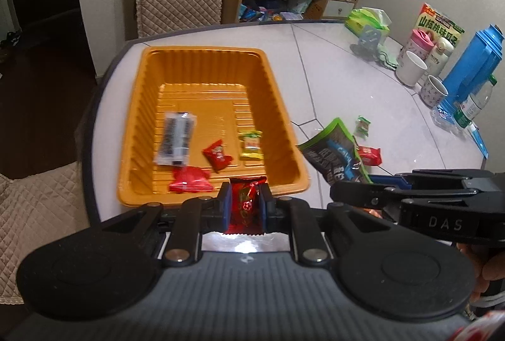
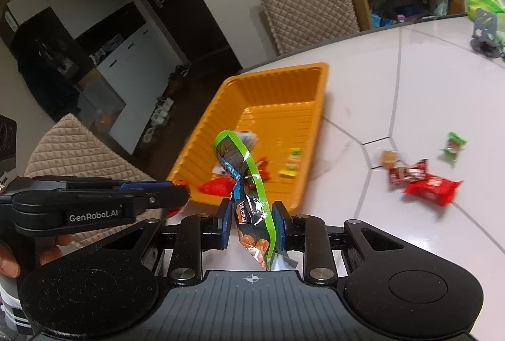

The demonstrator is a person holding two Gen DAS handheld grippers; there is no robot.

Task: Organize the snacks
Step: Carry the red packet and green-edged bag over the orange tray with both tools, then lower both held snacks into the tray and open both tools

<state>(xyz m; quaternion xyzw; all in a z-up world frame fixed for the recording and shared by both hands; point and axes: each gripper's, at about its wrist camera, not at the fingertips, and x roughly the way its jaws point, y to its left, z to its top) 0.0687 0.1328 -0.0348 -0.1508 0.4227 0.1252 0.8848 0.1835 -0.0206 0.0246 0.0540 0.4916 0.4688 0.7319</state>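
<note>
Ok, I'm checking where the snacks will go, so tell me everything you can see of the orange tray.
The orange tray is a deep rectangular bin of glossy, thin-looking moulded plastic, with ribbed sloping walls, a flat rolled rim and a stepped floor. It sits upright on the white table, near its rounded edge, facing a quilted chair. Inside lie a clear-wrapped dark snack bar, a yellow candy, a small red packet and a larger red packet. Neither gripper touches it.
</note>
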